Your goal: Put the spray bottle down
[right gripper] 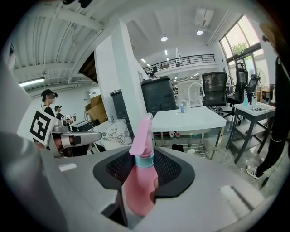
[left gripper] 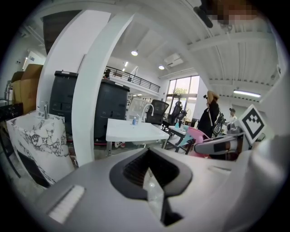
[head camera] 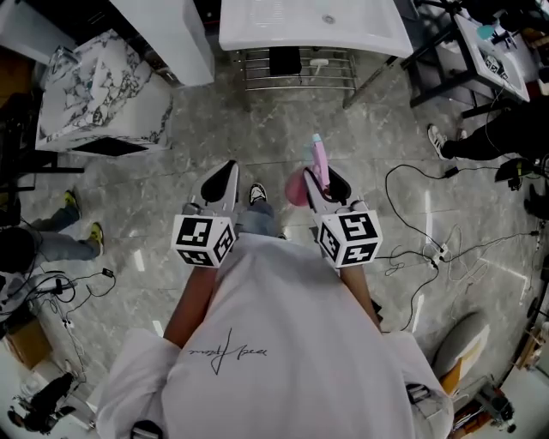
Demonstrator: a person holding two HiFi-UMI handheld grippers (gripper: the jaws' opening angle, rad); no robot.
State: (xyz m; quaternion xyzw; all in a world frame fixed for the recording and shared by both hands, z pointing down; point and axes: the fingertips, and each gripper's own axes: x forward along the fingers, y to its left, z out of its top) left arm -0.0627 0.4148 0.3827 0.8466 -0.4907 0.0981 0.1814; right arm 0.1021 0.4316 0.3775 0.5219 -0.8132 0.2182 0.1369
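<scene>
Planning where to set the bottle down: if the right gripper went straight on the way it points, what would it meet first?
Probably the white table, straight beyond the spray bottle held in the right gripper. Only floor shows between them; how far is unclear.

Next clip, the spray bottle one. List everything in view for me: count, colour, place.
spray bottle: one, pink with teal collar, held in the right gripper
table: one, white, ahead of the person
small bottle: one, blue, on the table
wire rack: one, metal, under the table
marble-patterned block: one, white and black, left of the table
office chairs: two, black, beyond the table
power strip: one, white, on the floor at right
left gripper: one, grey-white, jaws together, empty
right gripper: one, grey-white, shut on the spray bottle
</scene>
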